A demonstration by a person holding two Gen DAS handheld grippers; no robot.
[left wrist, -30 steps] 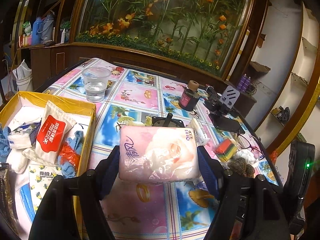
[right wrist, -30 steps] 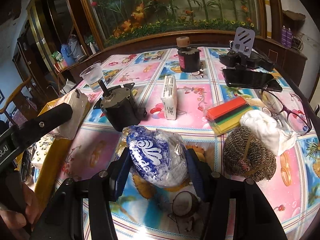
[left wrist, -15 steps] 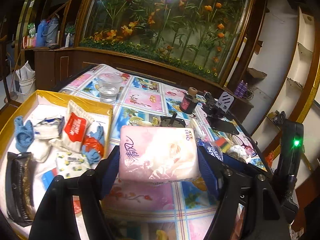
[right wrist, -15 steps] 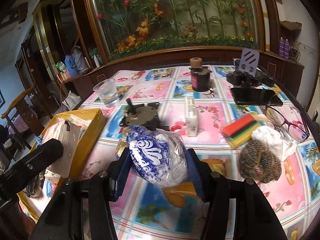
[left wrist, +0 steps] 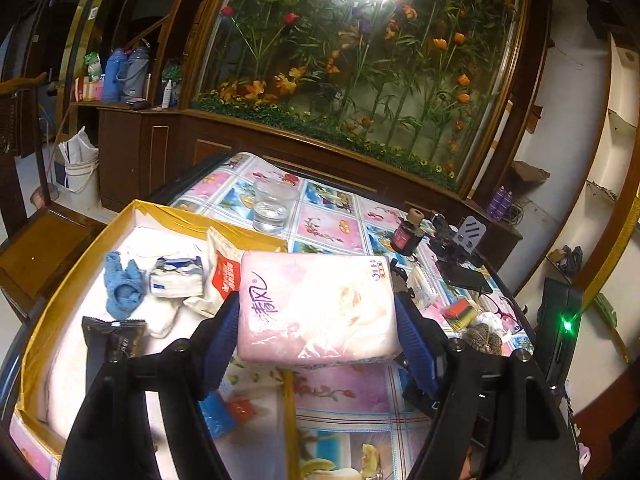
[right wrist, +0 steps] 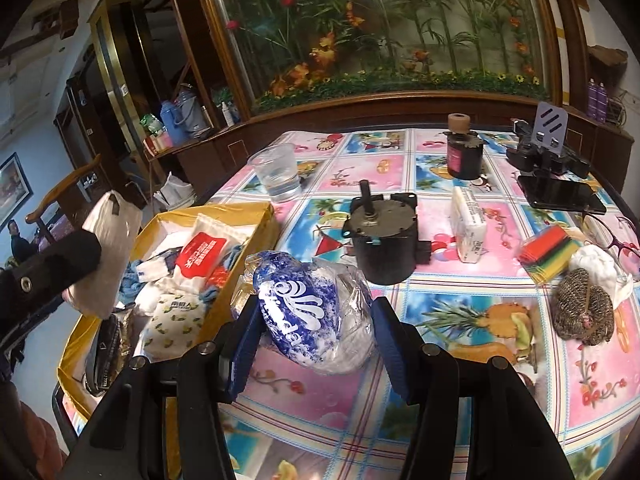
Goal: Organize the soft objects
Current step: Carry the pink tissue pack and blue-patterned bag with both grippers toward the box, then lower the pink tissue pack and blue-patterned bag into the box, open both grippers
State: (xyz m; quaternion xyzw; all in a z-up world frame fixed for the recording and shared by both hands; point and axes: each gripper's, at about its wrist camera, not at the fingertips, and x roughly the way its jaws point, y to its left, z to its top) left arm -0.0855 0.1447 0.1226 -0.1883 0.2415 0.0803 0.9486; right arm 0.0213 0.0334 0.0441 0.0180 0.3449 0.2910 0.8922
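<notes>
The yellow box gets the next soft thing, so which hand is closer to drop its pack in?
Probably left: its gripper holds the pink tissue pack over the yellow box edge; the right gripper hangs over the table.

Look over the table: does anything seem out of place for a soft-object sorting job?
Yes. A hard black metal motor with a shaft sits mid-table near the yellow cardboard box of soft packets, as do purple-framed glasses. Nothing looks spilled or damaged.
</notes>
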